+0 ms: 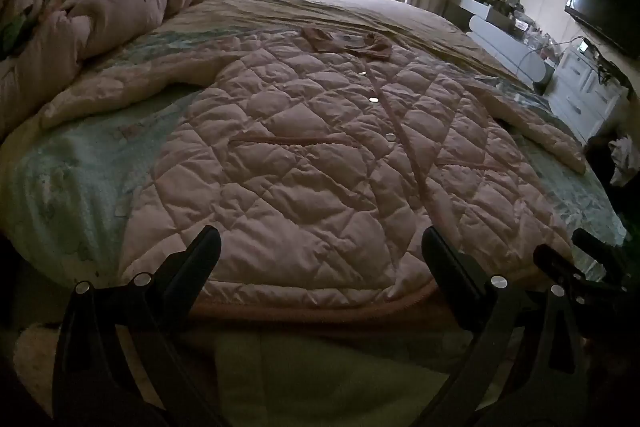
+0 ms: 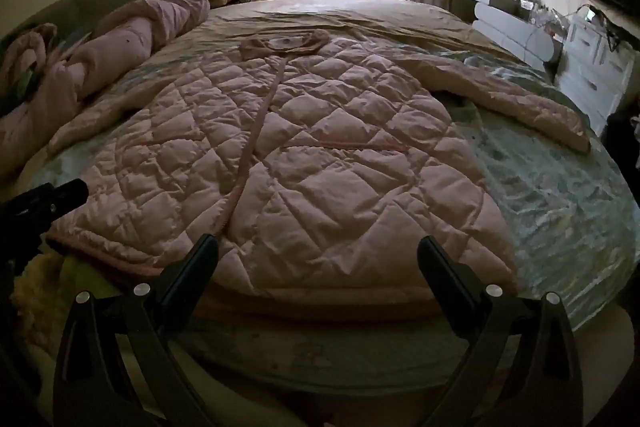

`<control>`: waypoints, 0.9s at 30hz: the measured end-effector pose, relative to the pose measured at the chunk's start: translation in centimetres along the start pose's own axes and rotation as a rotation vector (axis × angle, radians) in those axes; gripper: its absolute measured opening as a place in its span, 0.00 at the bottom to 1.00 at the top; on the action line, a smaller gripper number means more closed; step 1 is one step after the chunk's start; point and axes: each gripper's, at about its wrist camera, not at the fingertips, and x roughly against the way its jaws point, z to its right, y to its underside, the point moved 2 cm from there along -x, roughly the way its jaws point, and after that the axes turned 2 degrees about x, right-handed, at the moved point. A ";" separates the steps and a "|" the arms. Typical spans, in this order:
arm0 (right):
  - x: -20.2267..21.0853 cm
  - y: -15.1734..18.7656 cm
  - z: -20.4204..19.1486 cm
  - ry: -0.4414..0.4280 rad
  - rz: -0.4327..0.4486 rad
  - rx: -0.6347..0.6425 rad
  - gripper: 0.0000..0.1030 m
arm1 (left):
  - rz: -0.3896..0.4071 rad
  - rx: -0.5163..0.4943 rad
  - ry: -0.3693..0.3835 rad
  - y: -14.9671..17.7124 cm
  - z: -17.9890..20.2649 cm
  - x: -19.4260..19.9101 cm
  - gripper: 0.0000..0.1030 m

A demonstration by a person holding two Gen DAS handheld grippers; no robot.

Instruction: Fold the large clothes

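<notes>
Coat lies flat on bed, its hem just beyond spread, empty left gripper and right gripper.

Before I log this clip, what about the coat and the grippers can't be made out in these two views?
- Quilted coat back: both views, it lies face up on the bed.
- Snap buttons: too small in the right wrist view.
- Right gripper: cut off by the left wrist frame edge.
- Left gripper: one fingertip shows in the right wrist view.

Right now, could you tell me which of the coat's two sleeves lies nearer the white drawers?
The right-hand sleeve: it stretches out toward the bed edge by the white drawers. The other sleeve points toward the rolled pink bedding instead.
</notes>
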 end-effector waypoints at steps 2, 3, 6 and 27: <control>0.1 -0.1 -0.3 0.004 0.005 0.008 0.96 | 0.004 -0.002 0.003 0.2 0.1 0.1 0.91; 0.2 -0.1 -0.3 0.005 0.006 0.008 0.96 | 0.005 -0.003 0.003 0.2 0.1 0.2 0.91; 0.1 -0.1 -0.4 0.005 0.004 0.008 0.96 | 0.003 0.000 0.005 0.3 0.2 0.3 0.91; 0.3 -0.1 -0.8 -0.005 0.011 0.013 0.96 | 0.007 -0.001 0.005 0.5 0.3 0.3 0.91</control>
